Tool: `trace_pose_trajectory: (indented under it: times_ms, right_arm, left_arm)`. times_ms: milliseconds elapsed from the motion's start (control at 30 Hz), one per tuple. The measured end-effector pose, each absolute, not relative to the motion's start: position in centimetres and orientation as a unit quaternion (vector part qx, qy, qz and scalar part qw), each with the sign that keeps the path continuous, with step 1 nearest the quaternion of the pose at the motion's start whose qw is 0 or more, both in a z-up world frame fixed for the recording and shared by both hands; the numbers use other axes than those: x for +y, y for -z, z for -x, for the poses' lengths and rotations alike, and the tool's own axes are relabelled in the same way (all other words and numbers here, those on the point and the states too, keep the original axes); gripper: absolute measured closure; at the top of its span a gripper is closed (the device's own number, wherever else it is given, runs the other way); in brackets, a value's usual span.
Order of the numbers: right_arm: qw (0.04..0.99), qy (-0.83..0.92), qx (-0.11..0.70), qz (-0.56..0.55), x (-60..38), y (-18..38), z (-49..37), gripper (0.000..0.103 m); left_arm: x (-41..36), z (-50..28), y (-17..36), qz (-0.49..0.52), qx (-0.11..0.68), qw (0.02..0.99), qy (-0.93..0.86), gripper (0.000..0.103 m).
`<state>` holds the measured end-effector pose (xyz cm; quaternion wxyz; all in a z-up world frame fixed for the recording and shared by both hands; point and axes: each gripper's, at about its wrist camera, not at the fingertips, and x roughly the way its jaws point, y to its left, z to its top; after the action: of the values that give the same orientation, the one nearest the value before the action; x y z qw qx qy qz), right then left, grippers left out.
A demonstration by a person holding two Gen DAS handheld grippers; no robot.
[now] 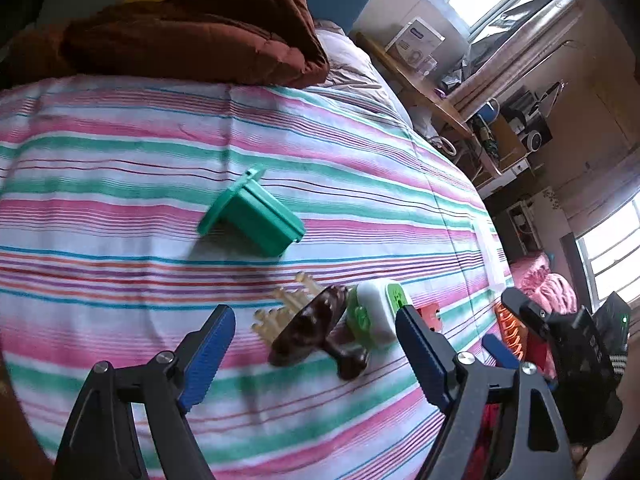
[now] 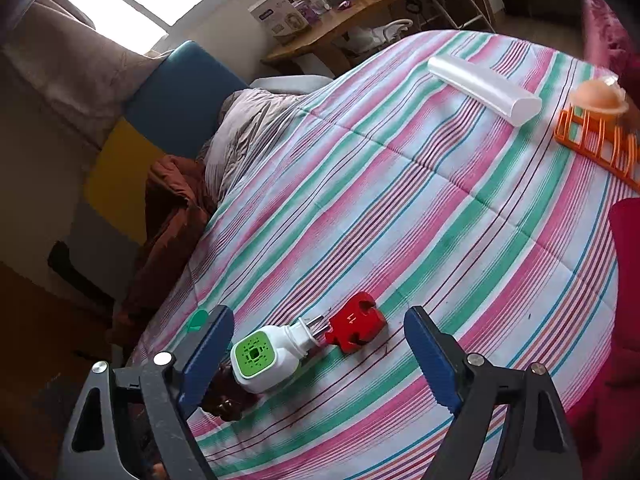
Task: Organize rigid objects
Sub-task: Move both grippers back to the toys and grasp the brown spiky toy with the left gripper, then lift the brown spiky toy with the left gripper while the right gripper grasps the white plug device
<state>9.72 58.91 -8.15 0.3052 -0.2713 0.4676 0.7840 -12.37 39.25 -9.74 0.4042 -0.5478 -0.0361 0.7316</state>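
A bed covered by a striped quilt (image 1: pixel 160 152) fills both views, with a brown blanket (image 1: pixel 192 28) at the upper left of the left wrist view. Our left gripper (image 1: pixel 316 344) hangs with its jaws apart and empty, low in the frame over a dark brown clip (image 1: pixel 316 328) and a clear comb (image 1: pixel 280 312); a green holder (image 1: pixel 256 216) lies at mid-frame. Our right gripper (image 2: pixel 320 344) is likewise spread wide, with the white-and-green plug (image 2: pixel 268 356) and red piece (image 2: pixel 356 326) touching between its fingers. At upper right sit a white case (image 2: pixel 484 88) and an orange rack (image 2: pixel 600 140).
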Motion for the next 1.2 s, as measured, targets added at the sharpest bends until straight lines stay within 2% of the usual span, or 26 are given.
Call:
trace_pose_trajectory:
  times_ms: [100, 167, 200, 233, 300, 400, 733, 1200]
  right_arm:
    - [0.305, -0.784, 0.471, 0.267, 58.9, 8.1, -9.8, 0.015]
    - [0.310, -0.783, 0.473, 0.261, 58.9, 8.0, -10.0, 0.015]
    - [0.313, -0.781, 0.476, 0.255, 59.0, 8.0, -10.3, 0.015]
    - [0.315, -0.780, 0.479, 0.250, 59.1, 8.0, -10.5, 0.015]
    - [0.318, -0.778, 0.482, 0.247, 59.2, 8.0, -10.7, 0.015]
    - [0.313, -0.780, 0.481, 0.251, 59.1, 8.0, -10.4, 0.015]
    - [0.299, -0.772, 0.489, 0.274, 59.1, 9.0, -9.8, 0.015]
    - [0.267, -0.776, 0.465, 0.331, 58.1, 10.3, -7.2, 0.015]
  left_arm:
    - [40.4, 12.6, 11.2, 0.556, -0.026, 0.405, -0.725, 0.019]
    - [40.8, 12.6, 12.1, 0.559, -0.017, 0.403, -0.724, 0.024]
    - [41.0, 12.5, 12.8, 0.566, -0.013, 0.404, -0.718, 0.039]
    - [40.8, 12.5, 13.0, 0.564, -0.016, 0.407, -0.718, 0.046]
    - [40.2, 12.5, 13.0, 0.560, -0.019, 0.417, -0.716, 0.049]
    - [38.9, 12.1, 12.8, 0.559, -0.019, 0.415, -0.718, 0.050]
    - [33.6, 5.7, 11.4, 0.510, 0.068, 0.407, -0.755, 0.050]
    - [29.1, -1.4, 10.8, 0.455, 0.141, 0.414, -0.776, 0.050]
